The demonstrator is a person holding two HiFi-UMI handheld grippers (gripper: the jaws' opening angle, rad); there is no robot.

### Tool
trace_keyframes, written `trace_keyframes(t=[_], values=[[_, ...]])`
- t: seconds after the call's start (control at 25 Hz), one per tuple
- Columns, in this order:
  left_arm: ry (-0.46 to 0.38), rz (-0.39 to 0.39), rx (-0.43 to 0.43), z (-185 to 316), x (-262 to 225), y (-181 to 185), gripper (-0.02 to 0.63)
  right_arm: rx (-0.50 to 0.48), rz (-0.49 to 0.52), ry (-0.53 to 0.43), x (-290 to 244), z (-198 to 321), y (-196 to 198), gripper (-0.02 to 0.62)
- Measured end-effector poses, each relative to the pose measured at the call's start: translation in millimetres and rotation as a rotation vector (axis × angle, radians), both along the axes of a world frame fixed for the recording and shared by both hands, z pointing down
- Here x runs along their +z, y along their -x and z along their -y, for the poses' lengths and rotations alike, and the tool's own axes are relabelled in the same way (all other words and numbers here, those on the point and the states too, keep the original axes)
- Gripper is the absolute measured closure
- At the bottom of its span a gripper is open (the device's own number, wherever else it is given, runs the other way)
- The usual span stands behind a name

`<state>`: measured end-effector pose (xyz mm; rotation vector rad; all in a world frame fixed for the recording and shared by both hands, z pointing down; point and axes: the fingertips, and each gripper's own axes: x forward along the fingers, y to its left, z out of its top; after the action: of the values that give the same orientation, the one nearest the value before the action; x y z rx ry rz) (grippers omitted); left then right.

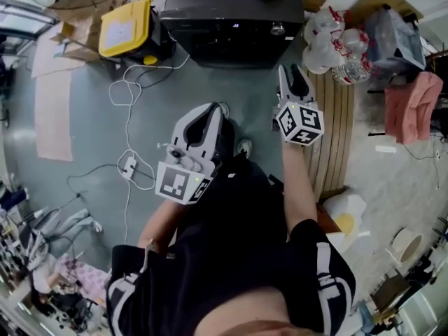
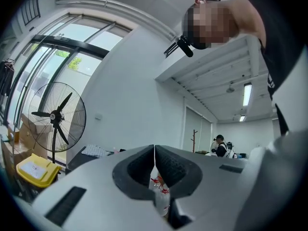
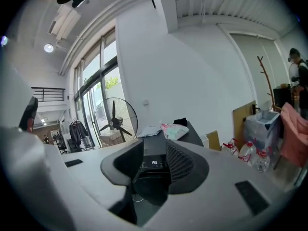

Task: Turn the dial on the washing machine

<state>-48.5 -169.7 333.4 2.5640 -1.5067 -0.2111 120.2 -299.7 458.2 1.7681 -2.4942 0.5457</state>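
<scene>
The dark washing machine (image 1: 231, 19) stands on the floor at the top centre of the head view, with a small round silver dial (image 1: 278, 28) at the right of its front panel. My right gripper (image 1: 294, 74) is held in the air short of the machine, pointing toward the dial side. In the right gripper view it (image 3: 155, 152) is open, and the machine (image 3: 155, 143) with its lit display shows through the gap, still some way off. My left gripper (image 1: 208, 114) hangs lower and to the left, with nothing in it; in its own view it (image 2: 154, 152) is shut.
A yellow-lidded box (image 1: 126, 26) sits left of the machine. White cables (image 1: 129, 89) and a power strip (image 1: 129, 165) trail over the floor. Water bottles (image 1: 336, 47), wooden slats (image 1: 336, 131) and a pink cloth (image 1: 416, 103) lie to the right. A standing fan (image 3: 115, 119) is beyond.
</scene>
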Motion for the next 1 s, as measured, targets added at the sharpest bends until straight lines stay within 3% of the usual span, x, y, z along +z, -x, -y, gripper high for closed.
trace_keyframes(t=[0.52, 0.8, 1.0], values=[[0.146, 0.007, 0.114, 200.0, 129.2, -14.8, 0.581, 0.069, 0.045, 0.215, 196.1, 205.7, -13.2, 0.372], [0.198, -0.019, 0.136, 253.9, 179.8, -20.1, 0.581, 0.084, 0.031, 0.28, 293.3, 274.8, -25.6, 0.3], [0.219, -0.023, 0.141, 277.5, 205.7, -21.7, 0.581, 0.089, 0.038, 0.303, 326.7, 300.8, -36.1, 0.282]])
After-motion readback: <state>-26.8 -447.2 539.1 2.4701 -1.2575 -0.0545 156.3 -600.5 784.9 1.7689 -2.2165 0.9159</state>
